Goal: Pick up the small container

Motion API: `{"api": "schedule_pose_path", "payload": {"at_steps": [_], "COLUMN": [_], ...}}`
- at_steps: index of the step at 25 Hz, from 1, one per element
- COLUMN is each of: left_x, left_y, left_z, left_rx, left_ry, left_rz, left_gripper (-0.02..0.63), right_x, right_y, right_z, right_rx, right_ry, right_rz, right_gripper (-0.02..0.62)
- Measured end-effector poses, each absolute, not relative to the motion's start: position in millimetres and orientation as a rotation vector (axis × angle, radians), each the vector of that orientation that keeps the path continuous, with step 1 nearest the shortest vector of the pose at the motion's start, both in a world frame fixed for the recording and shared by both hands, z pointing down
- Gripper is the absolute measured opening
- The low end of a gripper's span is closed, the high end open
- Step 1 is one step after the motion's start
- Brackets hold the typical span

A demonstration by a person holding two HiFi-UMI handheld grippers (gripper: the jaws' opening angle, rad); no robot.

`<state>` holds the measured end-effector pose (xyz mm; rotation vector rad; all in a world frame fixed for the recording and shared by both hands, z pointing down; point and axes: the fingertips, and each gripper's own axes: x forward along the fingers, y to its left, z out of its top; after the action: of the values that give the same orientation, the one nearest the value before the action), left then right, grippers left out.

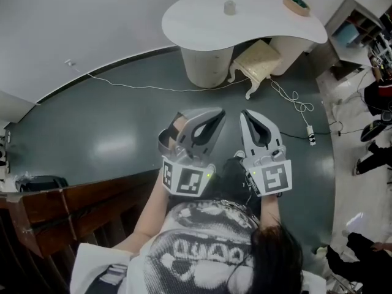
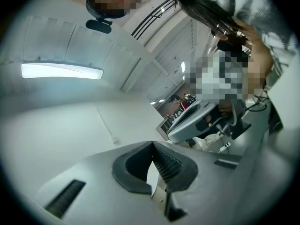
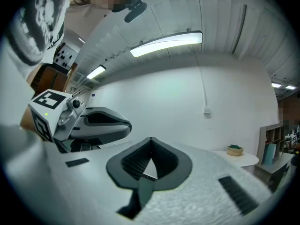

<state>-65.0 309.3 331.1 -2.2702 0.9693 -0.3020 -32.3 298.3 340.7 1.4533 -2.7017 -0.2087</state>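
Your shirt (image 1: 208, 250) sat nearest, and its white print was too warped to read. Just beyond it you held two grippers side by side, well short of the white table (image 1: 184, 18). The left gripper (image 1: 215, 116) had its jaws closed tip to tip with nothing between them. The right gripper (image 1: 247, 116) was closed and empty too. Each carried one marker cube (image 1: 184, 179), with black-and-white squares and no readable words. One power strip (image 1: 311, 135) lay on the dark floor off the table's right front. One cream stool (image 1: 257, 60) leaned under the table's front edge. On the table top, near the middle, stood the one small container (image 1: 229, 7), upright and far from both grippers. One bowl (image 1: 296, 3) with green contents sat at the table's right end.
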Motion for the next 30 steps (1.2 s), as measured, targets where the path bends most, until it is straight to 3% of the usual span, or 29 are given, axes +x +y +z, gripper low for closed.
{"api": "schedule_pose_path", "payload": {"at_steps": [13,30], "left_x": [-55,42], "left_y": [241,80], "left_z": [340,329], "left_rx": [-2.261,-2.169], "left_ry": [1.038,1.098], "left_rz": [-0.334,-0.405], "left_gripper": [0.000,0.000], "right_x": [-19,61], "right_y": [225,64], "right_z": [352,349], "right_rx": [1.384,1.220], "right_ry": [-2.741,-2.864], "right_rz": [-0.183,-0.155], "right_gripper": [0.000,0.000]}}
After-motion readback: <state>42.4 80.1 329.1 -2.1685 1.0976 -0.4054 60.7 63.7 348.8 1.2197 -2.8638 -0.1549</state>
